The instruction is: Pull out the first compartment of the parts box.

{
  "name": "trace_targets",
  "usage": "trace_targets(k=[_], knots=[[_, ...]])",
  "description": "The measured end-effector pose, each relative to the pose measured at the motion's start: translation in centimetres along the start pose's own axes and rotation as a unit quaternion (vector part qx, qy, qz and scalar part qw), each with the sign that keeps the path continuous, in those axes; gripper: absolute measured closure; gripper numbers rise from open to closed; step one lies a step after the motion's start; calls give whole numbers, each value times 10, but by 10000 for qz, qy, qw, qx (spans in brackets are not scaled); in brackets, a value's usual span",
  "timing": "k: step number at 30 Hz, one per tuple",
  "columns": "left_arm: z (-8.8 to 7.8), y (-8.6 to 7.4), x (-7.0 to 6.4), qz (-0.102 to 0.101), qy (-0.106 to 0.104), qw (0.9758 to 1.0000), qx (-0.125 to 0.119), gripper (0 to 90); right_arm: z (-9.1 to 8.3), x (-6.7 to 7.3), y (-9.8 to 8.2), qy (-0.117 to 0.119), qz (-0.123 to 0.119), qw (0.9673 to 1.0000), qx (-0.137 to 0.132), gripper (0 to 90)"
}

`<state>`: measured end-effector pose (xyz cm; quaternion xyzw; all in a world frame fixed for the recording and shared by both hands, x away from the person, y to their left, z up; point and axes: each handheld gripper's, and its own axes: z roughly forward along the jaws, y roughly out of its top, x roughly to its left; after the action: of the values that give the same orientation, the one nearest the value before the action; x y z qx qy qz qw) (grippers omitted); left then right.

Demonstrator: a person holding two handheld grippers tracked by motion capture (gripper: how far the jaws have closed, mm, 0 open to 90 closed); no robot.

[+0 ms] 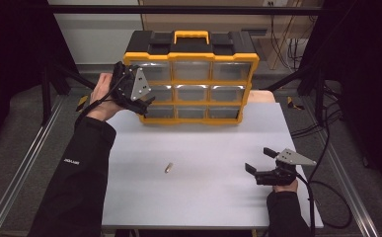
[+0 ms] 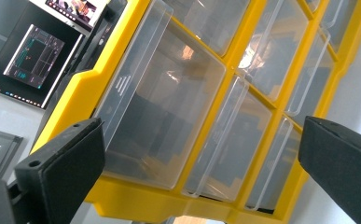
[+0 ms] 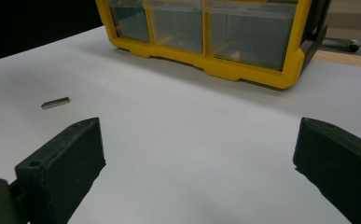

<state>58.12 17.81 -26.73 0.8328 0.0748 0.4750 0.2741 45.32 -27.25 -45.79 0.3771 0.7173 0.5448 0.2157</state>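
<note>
A yellow and black organizer with clear drawers stands at the far middle of the white table. My left gripper is raised at the organizer's lower left corner. In the left gripper view, this left gripper is open, with the clear drawers close ahead between the jaws. My right gripper rests open near the table's front right, holding nothing. A small metal pin lies on the table left of it. In the right gripper view, the pin lies ahead and to the left of the right gripper.
Bare white tabletop stretches between the organizer and the front edge. Metal frame rails run along both sides of the table. Cables trail off at the right. A monitor shows beyond the organizer in the left gripper view.
</note>
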Motion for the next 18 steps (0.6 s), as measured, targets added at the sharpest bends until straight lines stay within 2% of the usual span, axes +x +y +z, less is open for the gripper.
trace_targets(k=[18], knots=[[15,2,7,359,174,9990,176,13,1,0,0,-4,2,10000,10,21]])
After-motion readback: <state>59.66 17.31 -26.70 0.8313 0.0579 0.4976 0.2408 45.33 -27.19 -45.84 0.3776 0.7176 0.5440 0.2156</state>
